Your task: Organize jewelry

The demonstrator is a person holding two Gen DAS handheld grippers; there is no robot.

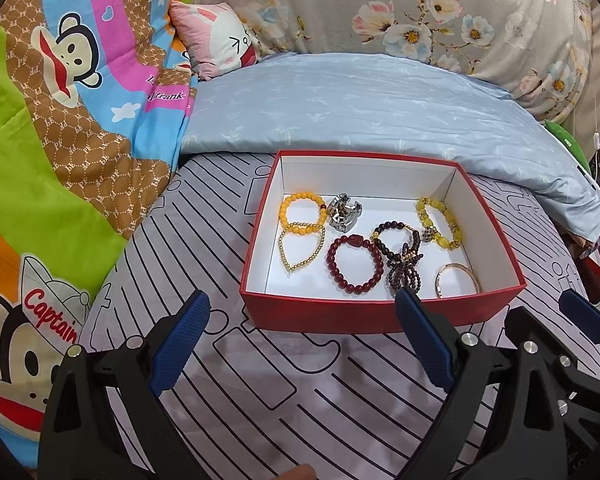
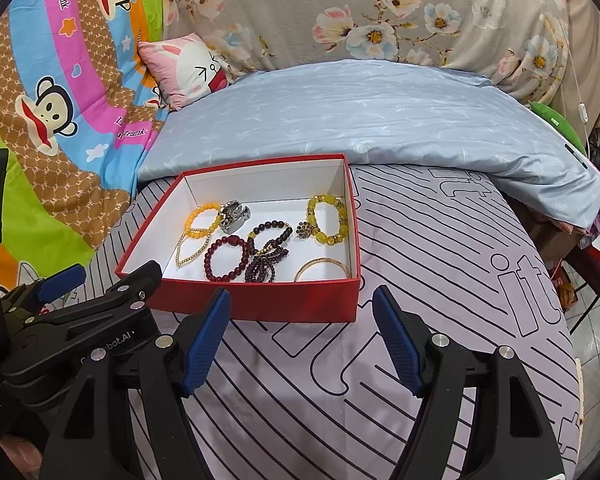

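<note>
A red box (image 1: 380, 314) with a white inside sits on the striped bedsheet; it also shows in the right wrist view (image 2: 260, 300). Inside lie several bracelets: an orange bead one (image 1: 302, 210), a thin gold chain (image 1: 302, 250), a dark red bead one (image 1: 356, 264), a purple bead cluster (image 1: 404, 258), a yellow bead one (image 1: 440, 222), a gold bangle (image 1: 458, 282) and a silver watch (image 1: 343, 210). My left gripper (image 1: 302, 338) is open and empty just in front of the box. My right gripper (image 2: 302, 336) is open and empty at the box's front right corner.
A light blue quilt (image 1: 360, 108) lies behind the box. A cartoon monkey blanket (image 1: 60, 120) covers the left. A pink rabbit cushion (image 1: 216, 38) and a floral cover (image 1: 440, 8) are at the back. The bed's edge drops off at the right (image 2: 576, 360).
</note>
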